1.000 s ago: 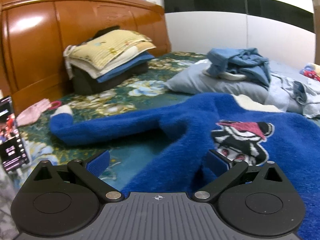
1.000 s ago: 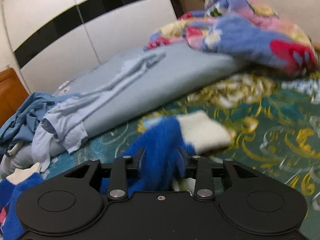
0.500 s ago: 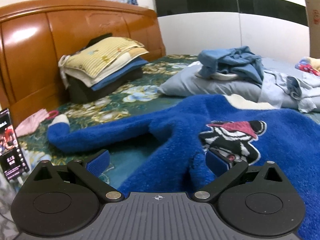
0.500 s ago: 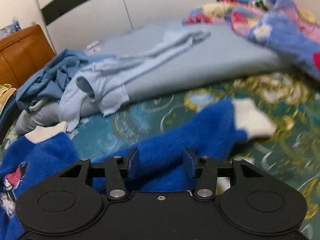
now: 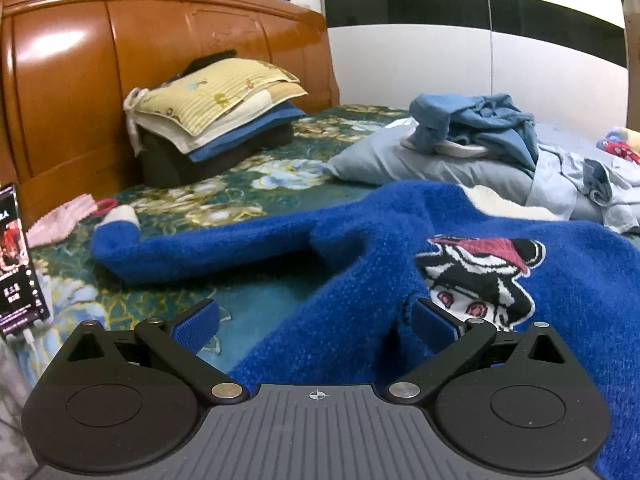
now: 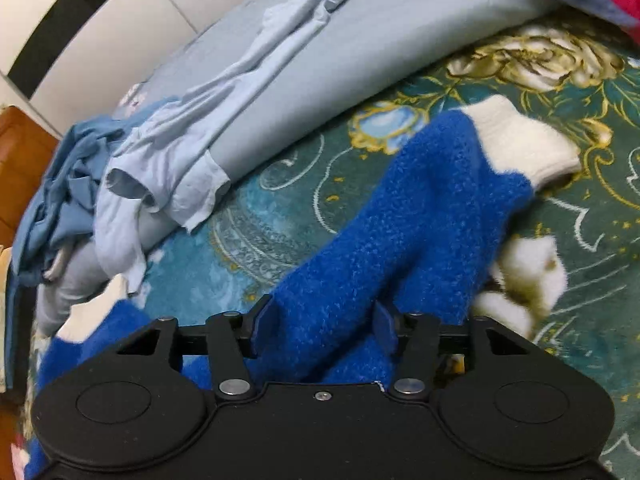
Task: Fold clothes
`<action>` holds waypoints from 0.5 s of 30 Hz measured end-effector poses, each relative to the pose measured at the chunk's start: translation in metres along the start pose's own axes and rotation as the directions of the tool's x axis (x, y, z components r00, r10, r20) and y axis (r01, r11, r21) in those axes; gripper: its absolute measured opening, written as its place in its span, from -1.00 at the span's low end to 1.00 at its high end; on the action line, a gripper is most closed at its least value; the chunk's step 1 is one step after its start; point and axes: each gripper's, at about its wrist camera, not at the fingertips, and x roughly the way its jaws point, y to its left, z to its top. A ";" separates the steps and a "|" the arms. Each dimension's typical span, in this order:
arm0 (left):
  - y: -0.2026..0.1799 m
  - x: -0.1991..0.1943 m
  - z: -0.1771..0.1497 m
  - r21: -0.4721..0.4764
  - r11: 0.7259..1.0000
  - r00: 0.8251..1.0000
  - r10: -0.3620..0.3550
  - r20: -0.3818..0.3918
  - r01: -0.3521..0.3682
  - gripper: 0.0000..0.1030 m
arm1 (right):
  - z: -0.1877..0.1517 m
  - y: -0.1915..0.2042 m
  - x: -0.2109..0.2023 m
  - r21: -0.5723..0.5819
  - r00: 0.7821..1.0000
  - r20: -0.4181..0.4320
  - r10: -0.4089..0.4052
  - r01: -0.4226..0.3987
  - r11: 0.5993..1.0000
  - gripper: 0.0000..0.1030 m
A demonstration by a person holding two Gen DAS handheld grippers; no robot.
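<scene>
A fuzzy blue sweater (image 5: pixel 580 280) with a cartoon print lies spread on the green floral bedspread (image 5: pixel 248 192). One sleeve (image 5: pixel 208 248) stretches left and ends in a white cuff (image 5: pixel 120 216). My left gripper (image 5: pixel 316 324) is open and low over the sweater's side edge; a fold of fleece laps against its right finger. In the right wrist view the other sleeve (image 6: pixel 420 200) runs from between my fingers out to its white cuff (image 6: pixel 524 148). My right gripper (image 6: pixel 324 326) is shut on this thick sleeve, which fills the gap between the pads.
A stack of folded clothes (image 5: pixel 216 108) rests against the wooden headboard (image 5: pixel 80 80). A phone (image 5: pixel 16 264) and a pink cloth (image 5: pixel 64 220) lie at the left. Blue garments (image 5: pixel 480 120) top a grey pillow. A pale blue garment (image 6: pixel 192 152) lies on a grey quilt (image 6: pixel 360 60).
My right gripper swung sideways and tipped downward with the sleeve; the sleeve, first bunched and raised, now lies stretched over the bedspread. The left gripper's view barely shifted.
</scene>
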 end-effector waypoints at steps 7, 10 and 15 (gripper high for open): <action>0.004 0.003 -0.004 -0.013 1.000 1.000 -0.006 -0.020 0.005 1.00 | -0.003 0.021 0.002 -0.099 0.997 0.072 0.010 -0.003 0.995 -0.78; 0.002 0.003 0.000 -0.001 1.000 1.000 0.001 -0.012 -0.001 1.00 | 0.006 0.033 -0.010 -0.133 0.986 0.149 0.079 -0.059 0.989 -0.79; 0.001 -0.001 0.007 -0.004 1.000 1.000 0.000 0.013 0.000 1.00 | 0.028 0.066 -0.045 -0.235 0.919 0.272 0.284 -0.223 0.946 -0.80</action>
